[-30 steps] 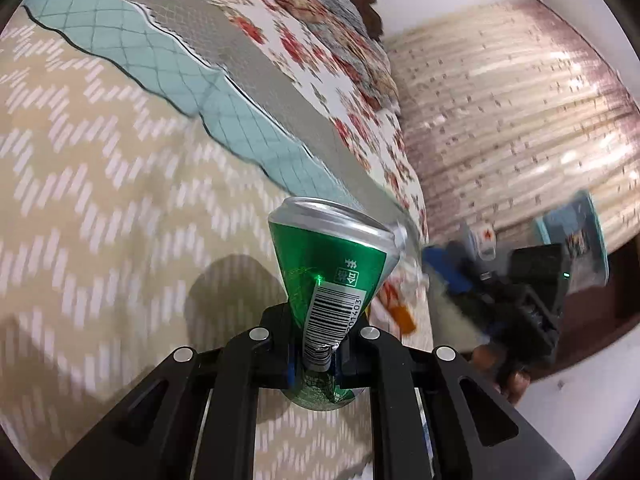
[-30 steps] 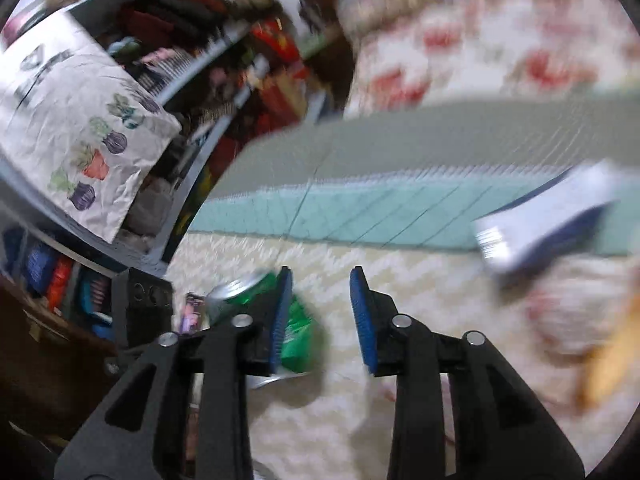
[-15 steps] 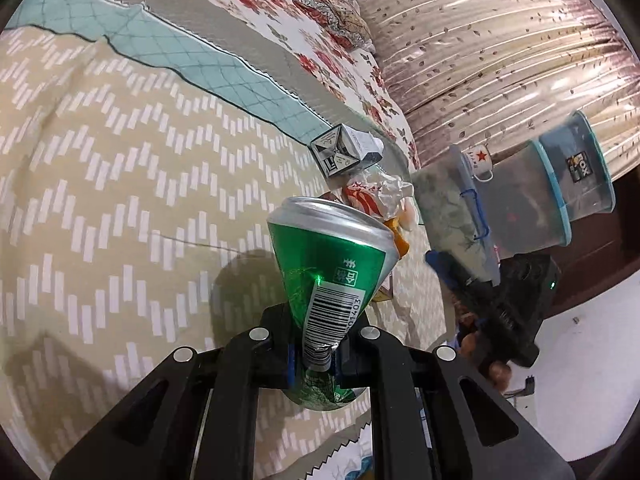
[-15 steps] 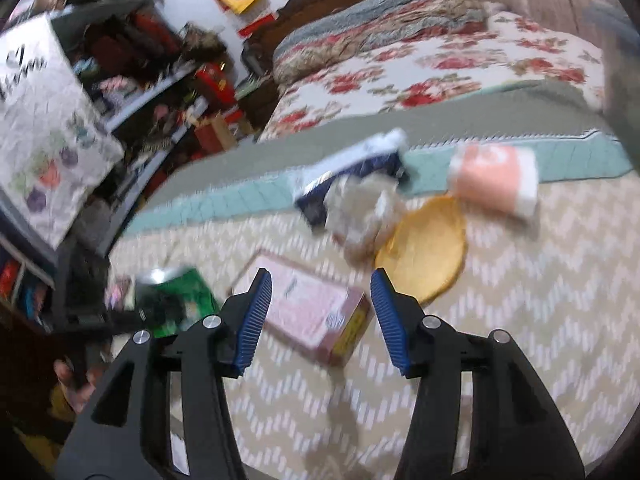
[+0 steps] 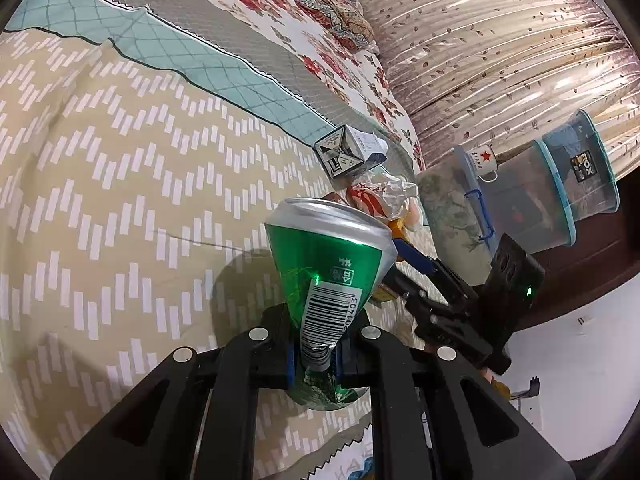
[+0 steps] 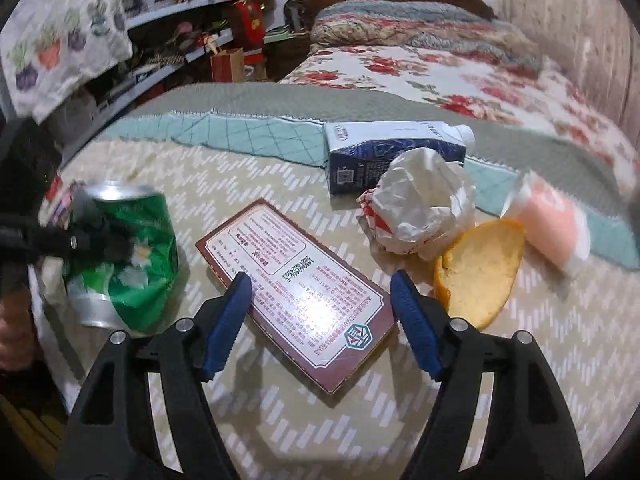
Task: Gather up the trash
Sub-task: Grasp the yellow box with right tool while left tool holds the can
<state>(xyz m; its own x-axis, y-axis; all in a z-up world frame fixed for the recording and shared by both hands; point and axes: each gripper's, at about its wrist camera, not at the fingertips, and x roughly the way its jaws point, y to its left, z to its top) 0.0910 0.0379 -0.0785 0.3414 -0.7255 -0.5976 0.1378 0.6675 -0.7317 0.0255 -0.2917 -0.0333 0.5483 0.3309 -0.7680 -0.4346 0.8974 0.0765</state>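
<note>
My left gripper is shut on a crushed green can, held above the bed; the can also shows at the left of the right wrist view. My right gripper is open, its jaws wide on either side of a flat brown box lying on the bed. Beyond the box lie a blue-and-white carton, crumpled white paper, an orange peel and a pink packet. The right gripper also shows in the left wrist view.
The bed has a beige zigzag blanket, a teal strip and a floral quilt. Clear plastic tubs stand by the curtain. Cluttered shelves line the left side.
My right gripper has swung over the bed and down toward the brown box, its jaws opened wider. My left gripper still holds the can, turned slightly toward the trash pile.
</note>
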